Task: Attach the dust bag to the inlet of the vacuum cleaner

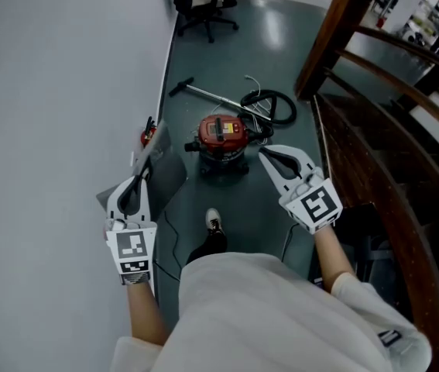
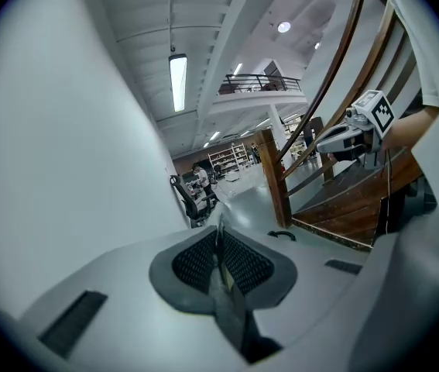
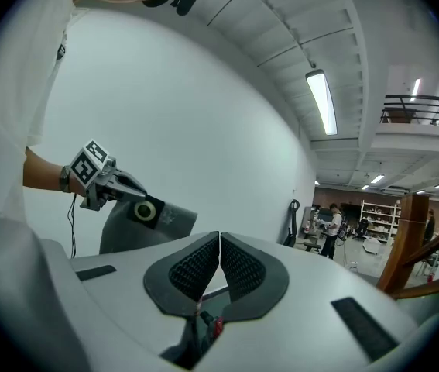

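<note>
Grey dust bag [image 3: 126,227], flat with a ringed round opening, clamped edge-on in left gripper [image 1: 143,169]; right gripper [image 1: 265,153] clenched empty; red vacuum cleaner [image 1: 221,136] on dark floor [image 1: 234,200] beside white wall [image 1: 49,91].

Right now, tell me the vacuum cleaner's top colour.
Red: the vacuum cleaner shows best in the head view.

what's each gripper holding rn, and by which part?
The left gripper is shut on the grey dust bag, by its dark collar plate beside the round opening. The right gripper is shut, empty.
</note>
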